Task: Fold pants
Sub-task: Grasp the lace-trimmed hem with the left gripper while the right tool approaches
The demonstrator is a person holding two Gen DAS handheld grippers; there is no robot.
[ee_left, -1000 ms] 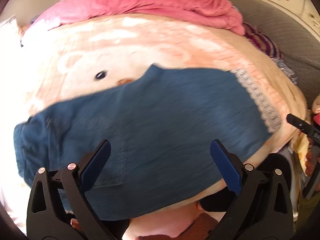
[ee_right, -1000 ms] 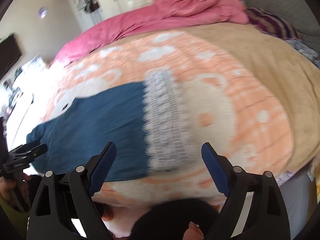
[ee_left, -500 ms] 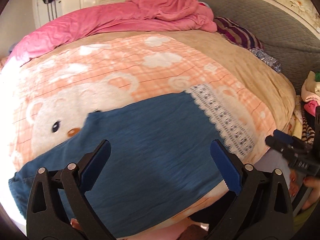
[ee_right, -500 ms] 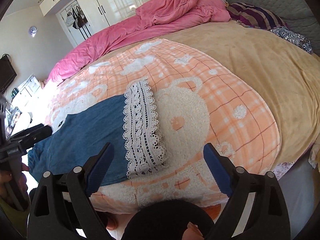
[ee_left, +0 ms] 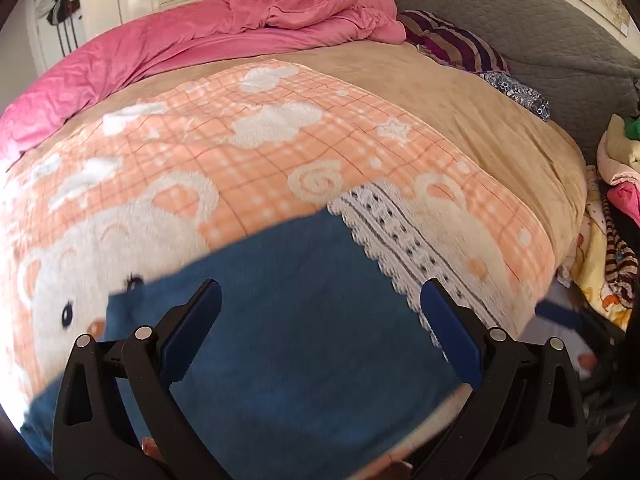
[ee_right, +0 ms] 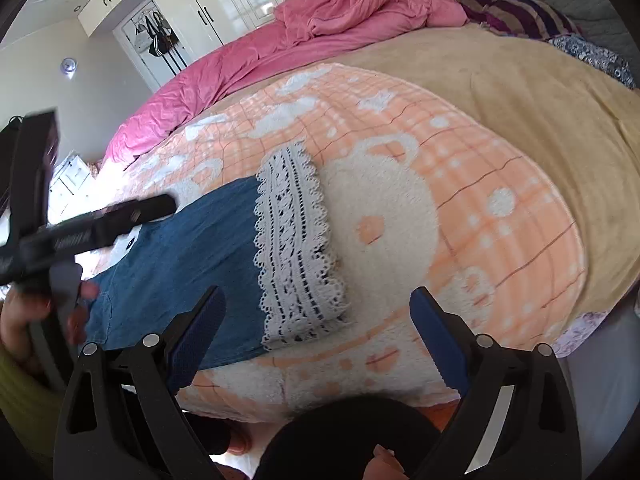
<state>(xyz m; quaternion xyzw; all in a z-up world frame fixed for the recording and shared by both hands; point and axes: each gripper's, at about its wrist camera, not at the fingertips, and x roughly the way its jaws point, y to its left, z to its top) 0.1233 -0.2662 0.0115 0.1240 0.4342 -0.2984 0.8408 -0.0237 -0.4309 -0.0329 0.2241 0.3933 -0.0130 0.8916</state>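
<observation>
Since a second ago we have swept our left gripper [ee_left: 320, 320] across the blue denim pants with the white lace cuff [ee_left: 304, 344], so that in its view the lace edge now sits just beside its right finger rather than far off to the side, and our right gripper [ee_right: 316, 320] has just been opening a little further, with nothing between its jaws. Both tools stand released, their blue-padded fingers [ee_right: 196, 332] spread wide above the cloth without pressing on it. The pants [ee_right: 176, 264] lie flat on the near edge of the peach checked fleece blanket with the white bear print [ee_right: 460, 208]. The lace cuff [ee_right: 296, 244] rests on the bear's pale face. Beyond the blanket is a tan bedspread [ee_right: 520, 92], and past that a rumpled pink duvet [ee_right: 320, 28]. In the right wrist view, a hand [ee_right: 44, 316] holds the left tool at the pants' far end.
</observation>
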